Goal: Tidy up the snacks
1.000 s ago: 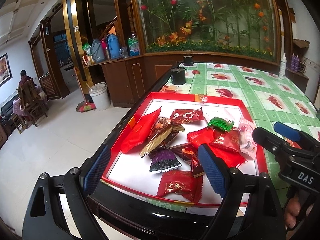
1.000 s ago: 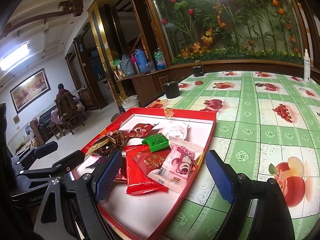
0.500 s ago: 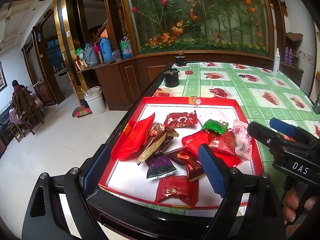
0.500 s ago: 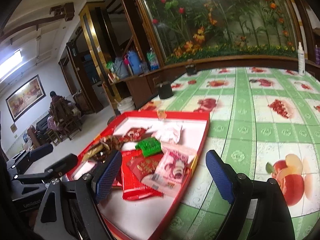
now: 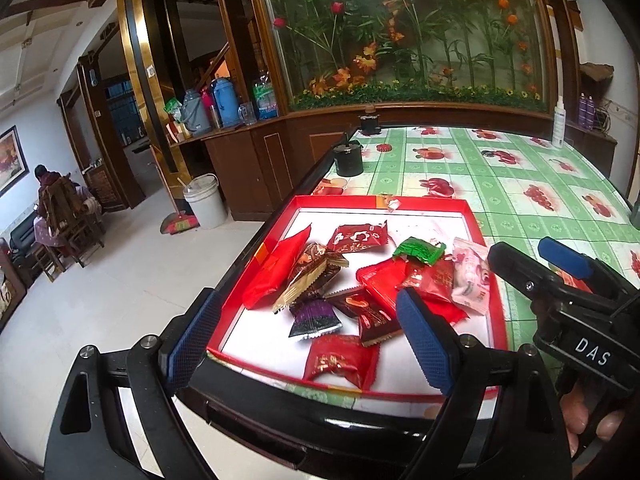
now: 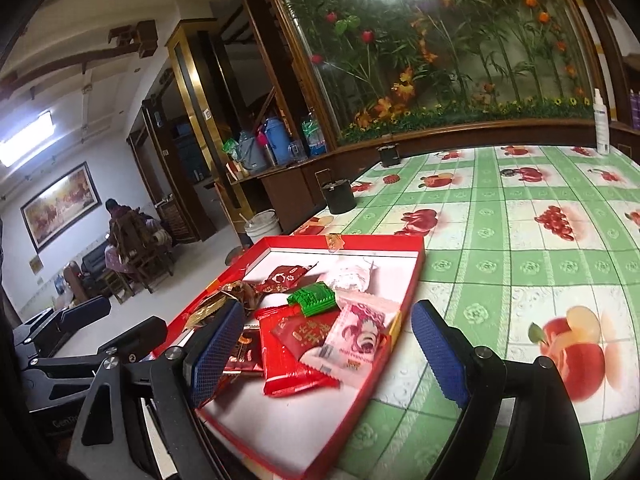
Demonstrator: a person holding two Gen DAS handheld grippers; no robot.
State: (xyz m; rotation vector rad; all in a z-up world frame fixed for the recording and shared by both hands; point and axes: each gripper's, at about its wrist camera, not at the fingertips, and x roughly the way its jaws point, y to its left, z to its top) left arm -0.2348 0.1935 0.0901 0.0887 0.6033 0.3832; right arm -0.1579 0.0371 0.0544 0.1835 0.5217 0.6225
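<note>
Above red tray [image 5: 486, 240] w/ wrapped snacks [image 5: 316, 272], left gripper [image 5: 308, 336] & right gripper [image 6: 326, 350] are held, fingers apart, apparently nothing gripped.

The bench [image 5: 500, 176] carries a green-and-white checked cloth printed with red fruit. Behind it a large glass panel of artificial flowers [image 5: 404, 28] sits in a dark wooden frame. A dark wooden sideboard [image 5: 240, 160] holds a blue thermos flask [image 5: 221, 102]. A white plastic bucket [image 5: 204, 200] stands on the pale tiled floor [image 5: 100, 300]. A framed painting [image 6: 60, 200] hangs on the white wall.
</note>
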